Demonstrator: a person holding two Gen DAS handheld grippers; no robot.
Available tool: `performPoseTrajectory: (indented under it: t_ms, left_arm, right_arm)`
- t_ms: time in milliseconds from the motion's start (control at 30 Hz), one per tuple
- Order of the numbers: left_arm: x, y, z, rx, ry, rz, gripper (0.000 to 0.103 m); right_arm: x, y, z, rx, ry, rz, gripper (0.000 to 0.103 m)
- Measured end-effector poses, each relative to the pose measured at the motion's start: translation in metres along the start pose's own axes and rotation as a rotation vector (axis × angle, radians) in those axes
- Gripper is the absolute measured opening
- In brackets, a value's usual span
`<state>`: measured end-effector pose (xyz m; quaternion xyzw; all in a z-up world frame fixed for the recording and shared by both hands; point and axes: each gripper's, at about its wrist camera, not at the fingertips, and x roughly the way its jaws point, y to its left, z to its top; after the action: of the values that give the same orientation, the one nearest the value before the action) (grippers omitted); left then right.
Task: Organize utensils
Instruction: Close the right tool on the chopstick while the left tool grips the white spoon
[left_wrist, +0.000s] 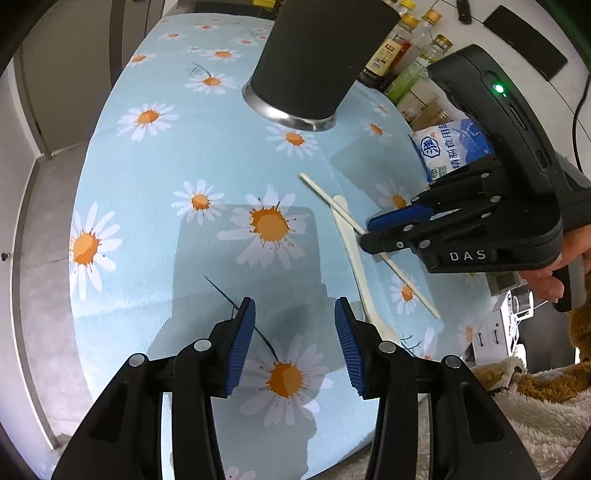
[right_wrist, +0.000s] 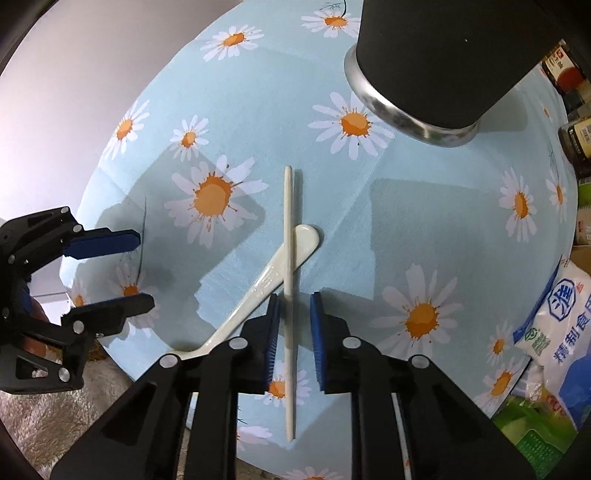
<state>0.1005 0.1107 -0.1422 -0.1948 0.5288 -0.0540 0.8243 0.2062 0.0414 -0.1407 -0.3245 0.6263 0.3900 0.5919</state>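
Observation:
A single white chopstick (right_wrist: 288, 206) lies across a white spoon (right_wrist: 258, 284) on the daisy-print tablecloth (right_wrist: 406, 229). My right gripper (right_wrist: 294, 299) points down over them. Its blue pads straddle the chopstick with a thin gap on each side, so it is open. In the left wrist view, that gripper (left_wrist: 365, 234) sits over the crossing of chopstick (left_wrist: 325, 197) and spoon (left_wrist: 360, 273). My left gripper (left_wrist: 294, 306) hovers open and empty above the cloth to the left, also seen in the right wrist view (right_wrist: 144, 269). A black holder with a metal rim (left_wrist: 306, 62) stands behind.
Sauce bottles (left_wrist: 391, 55) and a blue-and-white salt bag (left_wrist: 447, 147) crowd the table's far right side. The black holder (right_wrist: 443, 55) stands just beyond the utensils. A fluffy beige blanket (left_wrist: 535, 406) lies below the table's near edge. A hand (left_wrist: 554, 269) holds the right gripper.

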Motion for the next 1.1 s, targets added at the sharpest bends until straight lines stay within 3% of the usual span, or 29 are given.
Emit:
performPoseTrajectory:
  t_ms: [100,367,733,1100]
  left_arm:
    - [0.003,-0.001,0.000,-0.002,0.010,0.010,0.043]
    - [0.012,-0.019,0.006,0.019,0.061,0.045,0.043]
    - [0.033,-0.057,0.019,0.086,0.188,0.059,0.043]
    - [0.060,-0.084,0.030,0.115,0.324,0.186,0.041]
  right_arm:
    - [0.002,0.001,0.000,0.005,0.000,-0.014,0.006]
    - [0.001,-0.021,-0.009,0.066,-0.029,0.039,0.006]
    - [-0.028,-0.066,-0.043,0.181,-0.139,0.173,0.006]
    - [-0.044,-0.085,-0.078,0.248,-0.209,0.249,0.006]
